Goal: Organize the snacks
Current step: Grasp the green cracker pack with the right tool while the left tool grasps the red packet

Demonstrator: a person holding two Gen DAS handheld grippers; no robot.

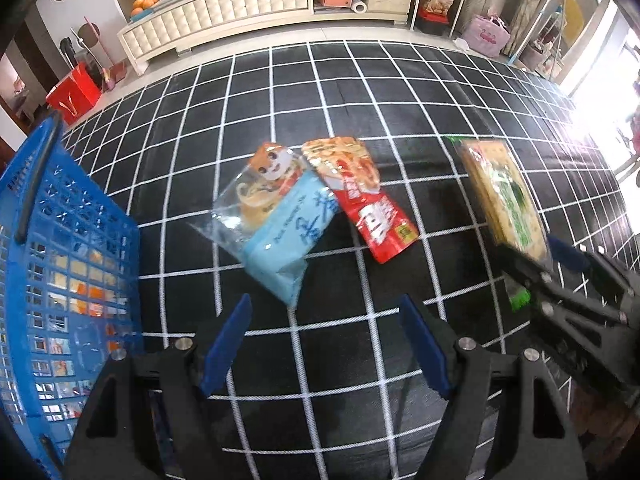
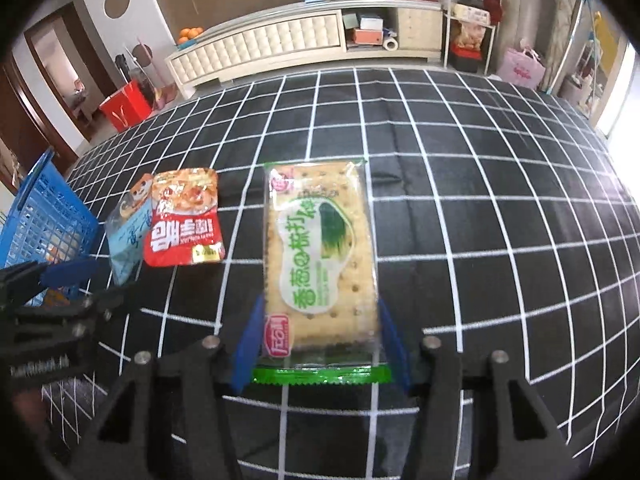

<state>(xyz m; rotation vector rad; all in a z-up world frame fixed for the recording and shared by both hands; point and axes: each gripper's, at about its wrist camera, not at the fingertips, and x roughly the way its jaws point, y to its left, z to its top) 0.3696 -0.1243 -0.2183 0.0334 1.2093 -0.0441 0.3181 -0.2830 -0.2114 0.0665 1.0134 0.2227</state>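
Note:
My right gripper (image 2: 320,336) is shut on a green-edged cracker packet (image 2: 320,256) and holds it above the black grid cloth (image 2: 480,200); the packet also shows in the left wrist view (image 1: 504,196), at the right. My left gripper (image 1: 324,340) is open and empty, just short of a light blue packet with a cat picture (image 1: 276,216) and a red snack packet (image 1: 360,196) lying side by side on the cloth. Both also show in the right wrist view, the blue one (image 2: 128,232) and the red one (image 2: 186,220). A blue basket (image 1: 60,264) stands at the left with snacks inside.
A long cream cabinet (image 1: 248,8) runs along the far wall. A red paper bag (image 1: 74,92) stands on the floor at back left, a pink bag (image 1: 488,34) at back right. The basket also shows at the left of the right wrist view (image 2: 44,216).

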